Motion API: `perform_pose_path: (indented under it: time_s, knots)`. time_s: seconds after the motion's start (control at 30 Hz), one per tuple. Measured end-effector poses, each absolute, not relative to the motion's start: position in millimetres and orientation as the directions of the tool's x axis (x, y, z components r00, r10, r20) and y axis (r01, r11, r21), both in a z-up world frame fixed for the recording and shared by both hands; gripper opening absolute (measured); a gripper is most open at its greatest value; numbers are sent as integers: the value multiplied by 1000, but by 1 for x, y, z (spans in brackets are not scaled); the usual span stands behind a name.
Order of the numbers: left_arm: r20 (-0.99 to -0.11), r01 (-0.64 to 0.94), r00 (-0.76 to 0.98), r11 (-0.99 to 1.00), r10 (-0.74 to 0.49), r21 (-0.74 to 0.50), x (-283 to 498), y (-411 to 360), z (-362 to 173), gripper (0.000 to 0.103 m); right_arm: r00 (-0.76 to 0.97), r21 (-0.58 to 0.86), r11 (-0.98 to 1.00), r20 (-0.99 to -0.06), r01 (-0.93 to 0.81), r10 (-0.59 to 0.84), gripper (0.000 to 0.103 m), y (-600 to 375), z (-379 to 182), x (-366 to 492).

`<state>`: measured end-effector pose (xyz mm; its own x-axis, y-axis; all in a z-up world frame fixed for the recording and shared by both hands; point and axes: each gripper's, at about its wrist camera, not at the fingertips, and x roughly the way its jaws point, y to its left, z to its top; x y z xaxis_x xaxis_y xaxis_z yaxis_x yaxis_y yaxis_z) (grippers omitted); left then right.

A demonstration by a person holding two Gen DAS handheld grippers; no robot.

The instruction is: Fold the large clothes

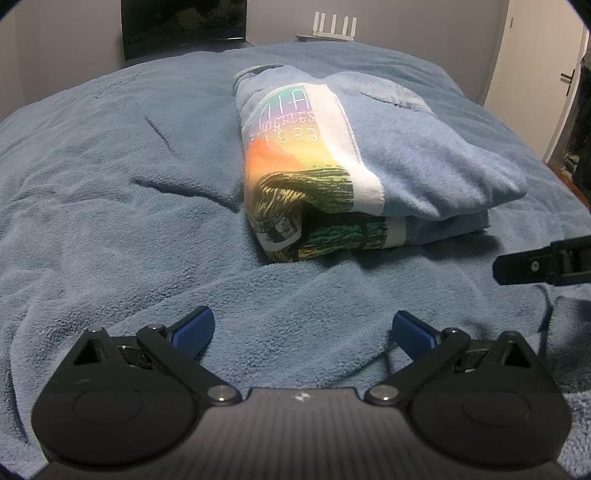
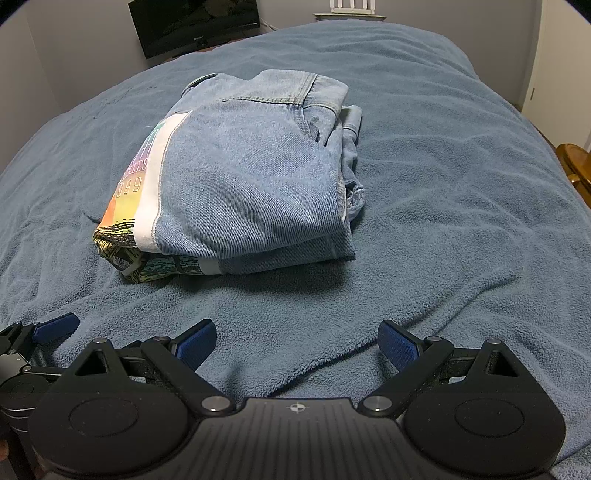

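The blue bed (image 2: 443, 184) holds my folded jeans (image 2: 251, 177). My left claw (image 1: 303, 328) and right claw (image 2: 297, 338) are wide, holding nothing.

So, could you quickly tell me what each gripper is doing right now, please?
Left gripper: open, holding nothing, above the blanket.
Right gripper: open, holding nothing, short of the folded denim garment.

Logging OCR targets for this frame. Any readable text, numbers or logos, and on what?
"999": colourful print panel on the folded denim garment, right wrist view; the left wrist view shows it upside down.
Larger lettering above it on the panel: partly hidden, not readable.
Logo on the monitor bezel: too small to read.
Nothing else.
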<state>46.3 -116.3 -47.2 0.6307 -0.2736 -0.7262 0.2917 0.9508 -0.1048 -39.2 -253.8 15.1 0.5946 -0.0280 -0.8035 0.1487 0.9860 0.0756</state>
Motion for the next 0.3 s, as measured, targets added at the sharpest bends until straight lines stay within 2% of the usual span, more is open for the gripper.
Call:
perform_pose_path:
  time_s: [0.3]
  knots:
    - [-733, 308, 626, 948, -265, -79, 45, -120, -48, 103, 593, 78, 986, -805, 149, -26, 96, -254, 15, -41]
